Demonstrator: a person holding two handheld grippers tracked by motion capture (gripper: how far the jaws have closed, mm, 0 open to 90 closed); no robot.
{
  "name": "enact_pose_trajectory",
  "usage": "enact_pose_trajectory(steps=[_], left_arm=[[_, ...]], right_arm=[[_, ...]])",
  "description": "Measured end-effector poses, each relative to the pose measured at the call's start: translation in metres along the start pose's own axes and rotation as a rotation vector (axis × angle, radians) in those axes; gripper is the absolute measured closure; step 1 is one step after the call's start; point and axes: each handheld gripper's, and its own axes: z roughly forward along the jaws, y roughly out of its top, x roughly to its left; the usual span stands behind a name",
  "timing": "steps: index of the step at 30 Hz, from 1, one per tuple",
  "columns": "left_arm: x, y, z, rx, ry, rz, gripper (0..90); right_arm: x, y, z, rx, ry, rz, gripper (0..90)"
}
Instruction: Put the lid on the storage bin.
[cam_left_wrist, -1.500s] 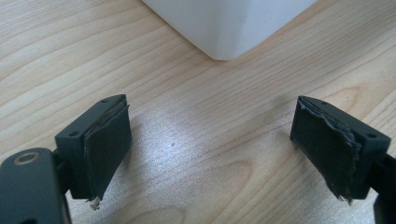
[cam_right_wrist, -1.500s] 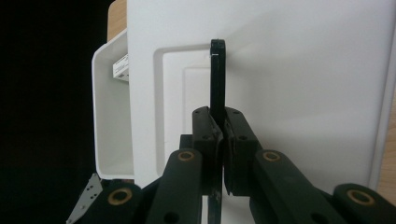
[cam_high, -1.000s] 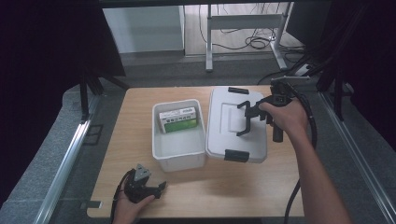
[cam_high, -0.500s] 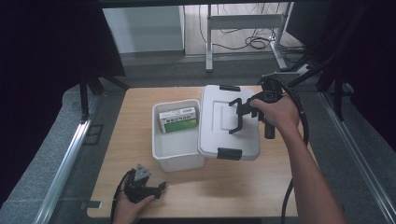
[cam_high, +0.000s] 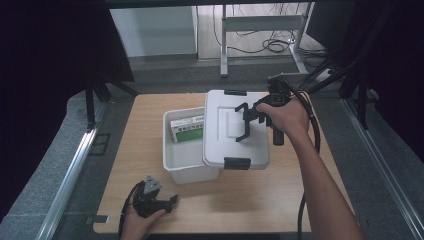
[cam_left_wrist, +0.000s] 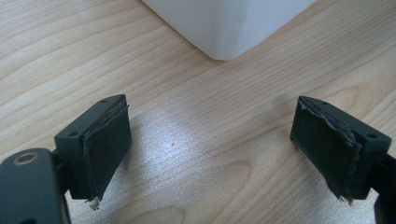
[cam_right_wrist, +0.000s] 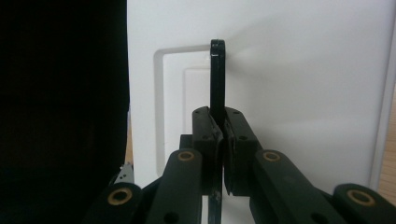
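Observation:
A white lid (cam_high: 225, 131) with black latches hangs tilted over the right part of an open white box (cam_high: 182, 162). My right gripper (cam_high: 250, 120) is shut on the lid's black handle (cam_high: 244, 131). In the right gripper view the jaws (cam_right_wrist: 219, 122) pinch the upright handle (cam_right_wrist: 217, 74) against the lid's white top (cam_right_wrist: 303, 84). A green and white packet (cam_high: 187, 129) lies inside the box. My left gripper (cam_high: 171, 201) rests near the table's front left edge, open; in the left gripper view (cam_left_wrist: 210, 135) only bare wood lies between its jaws, with the box's corner (cam_left_wrist: 229, 23) ahead.
The wooden table (cam_high: 280, 195) has free room in front of the box and at the right. A cable trails from the right gripper along the forearm. Dark floor, metal rails and a desk frame lie beyond the table's edges.
The right gripper has carried the lid leftward by its handle, from beside the box to partly over its right side. The left gripper has stayed put.

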Motion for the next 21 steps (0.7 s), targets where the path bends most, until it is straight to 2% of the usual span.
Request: enact_pose_trajectory(steps=[21], left_arm=[[0.000, 0.000, 0.000, 0.000, 0.000, 0.000, 12.1]], right_arm=[[0.033, 0.004, 0.030, 0.046, 0.016, -0.037, 84.7]])
